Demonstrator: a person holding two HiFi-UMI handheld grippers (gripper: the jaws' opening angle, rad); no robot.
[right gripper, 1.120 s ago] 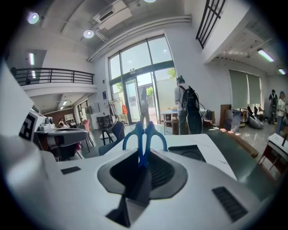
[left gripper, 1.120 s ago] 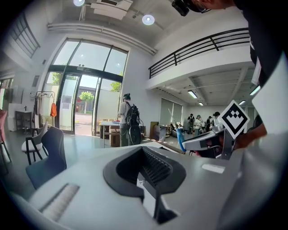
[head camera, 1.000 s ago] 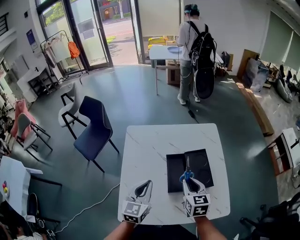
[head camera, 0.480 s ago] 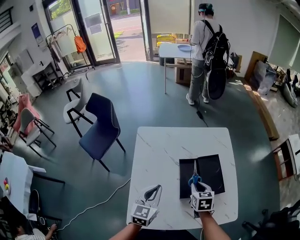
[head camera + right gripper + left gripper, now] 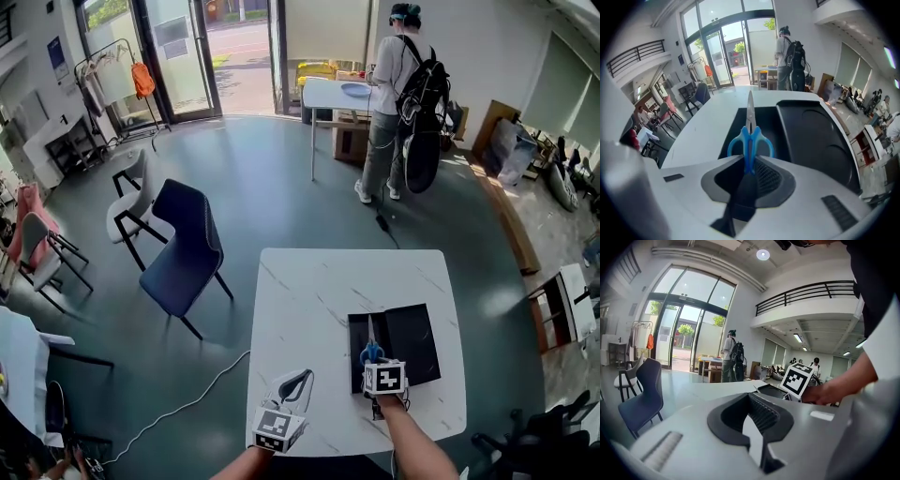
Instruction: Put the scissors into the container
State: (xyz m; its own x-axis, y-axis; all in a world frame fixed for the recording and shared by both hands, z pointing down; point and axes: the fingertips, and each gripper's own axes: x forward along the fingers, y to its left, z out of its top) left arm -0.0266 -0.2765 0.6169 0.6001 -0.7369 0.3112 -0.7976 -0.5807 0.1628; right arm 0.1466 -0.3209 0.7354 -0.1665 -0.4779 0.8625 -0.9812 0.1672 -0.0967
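Blue-handled scissors [image 5: 750,136] point away from me, blades closed. My right gripper [image 5: 749,165] is shut on their handles. They hang over the left compartment of the black container [image 5: 811,136], a shallow two-part tray. In the head view the scissors [image 5: 371,348] lie over the tray [image 5: 412,339] at the table's near right, with the right gripper [image 5: 377,367] just behind them. My left gripper [image 5: 294,382] rests near the front edge to the left; its jaws are closed on nothing. The left gripper [image 5: 757,425] view shows the right gripper's marker cube [image 5: 798,378] and a hand.
The white marble table [image 5: 319,309] carries only the tray. A dark blue chair [image 5: 180,253] stands to the left, a cable [image 5: 178,412] runs across the floor. A person with a backpack [image 5: 403,103] stands at a far table [image 5: 337,94].
My right gripper has drawn back toward me and slightly left with the scissors, still over the tray. The head camera has shifted. The left gripper stays near the front edge.
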